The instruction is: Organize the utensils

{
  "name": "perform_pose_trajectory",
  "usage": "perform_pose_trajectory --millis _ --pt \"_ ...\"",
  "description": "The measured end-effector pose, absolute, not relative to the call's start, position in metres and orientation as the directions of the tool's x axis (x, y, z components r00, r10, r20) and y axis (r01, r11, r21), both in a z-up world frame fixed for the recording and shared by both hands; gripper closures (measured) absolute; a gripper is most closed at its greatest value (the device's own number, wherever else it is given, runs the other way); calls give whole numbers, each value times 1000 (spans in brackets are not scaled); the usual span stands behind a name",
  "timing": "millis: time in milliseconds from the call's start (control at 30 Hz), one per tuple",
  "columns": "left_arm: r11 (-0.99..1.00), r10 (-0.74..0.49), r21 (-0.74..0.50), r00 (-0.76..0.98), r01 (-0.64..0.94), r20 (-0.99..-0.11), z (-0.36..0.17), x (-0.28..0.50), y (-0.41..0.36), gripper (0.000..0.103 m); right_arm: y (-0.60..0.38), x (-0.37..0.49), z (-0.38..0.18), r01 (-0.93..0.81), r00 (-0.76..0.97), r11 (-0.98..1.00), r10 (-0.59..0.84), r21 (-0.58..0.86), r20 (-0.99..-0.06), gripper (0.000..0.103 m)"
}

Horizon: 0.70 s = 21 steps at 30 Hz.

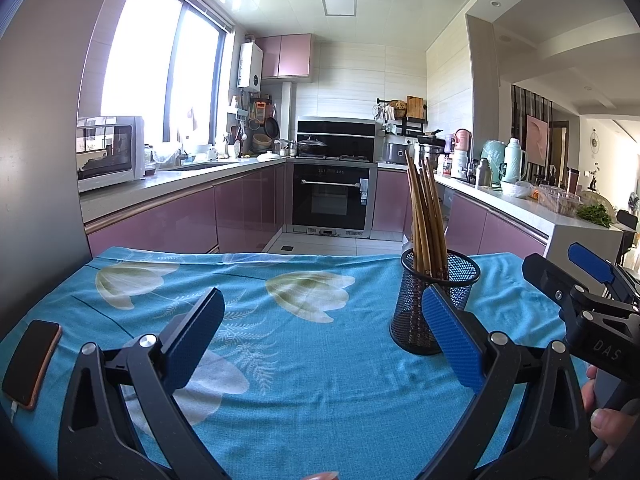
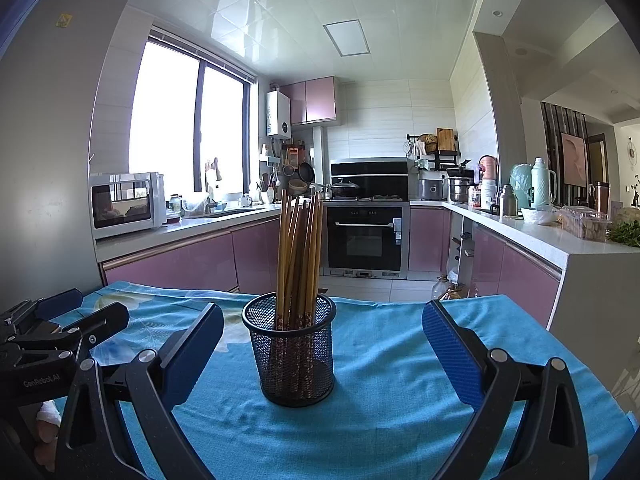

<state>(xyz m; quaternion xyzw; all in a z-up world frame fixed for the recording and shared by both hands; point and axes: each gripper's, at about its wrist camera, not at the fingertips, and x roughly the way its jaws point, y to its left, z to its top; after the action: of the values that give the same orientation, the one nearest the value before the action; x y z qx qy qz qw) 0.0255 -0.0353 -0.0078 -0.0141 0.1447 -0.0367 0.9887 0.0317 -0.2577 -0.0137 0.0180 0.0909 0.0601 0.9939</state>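
On the tabletop's blue floral cloth (image 2: pixel 400 380), the bundle of brown wooden chopsticks (image 2: pixel 298 256) stood upright in a black wire-mesh cylindrical holder (image 2: pixel 294 354), thin ends down, tops fanned a little apart. I saw no loose utensil anywhere on the cloth, so I judged the sorting close to done, or the holder itself the next thing to deal with.

From my right wrist view the holder sat just ahead of my right gripper (image 2: pixel 322 354), nearer its left finger than its right and touching neither. That gripper was spread wide and carried nothing. My left gripper (image 1: pixel 322 344) was equally wide and empty; from its view the holder (image 1: pixel 434 304) stood off to the right, partly behind the right finger, and whether they touched I could not tell.

To take the holder well, I reckoned I should shift the right gripper slightly leftward to centre it, then close slowly on the lower mesh wall, below the leaning sticks, since a high or off-centre squeeze could tip the light cup and spill the bundle. To straighten the chopsticks instead, I would come from above and pinch near their tops.

An orange-edged phone (image 1: pixel 32 364) lay at the cloth's left edge, well apart from all this.
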Motion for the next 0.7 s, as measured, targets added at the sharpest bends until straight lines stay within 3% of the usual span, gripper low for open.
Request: perform_pose_trajectory --millis 700 --pt "998 -69 -30 955 63 -287 -9 25 -34 6 -257 34 -15 -118 974 992 125 51 -187 7"
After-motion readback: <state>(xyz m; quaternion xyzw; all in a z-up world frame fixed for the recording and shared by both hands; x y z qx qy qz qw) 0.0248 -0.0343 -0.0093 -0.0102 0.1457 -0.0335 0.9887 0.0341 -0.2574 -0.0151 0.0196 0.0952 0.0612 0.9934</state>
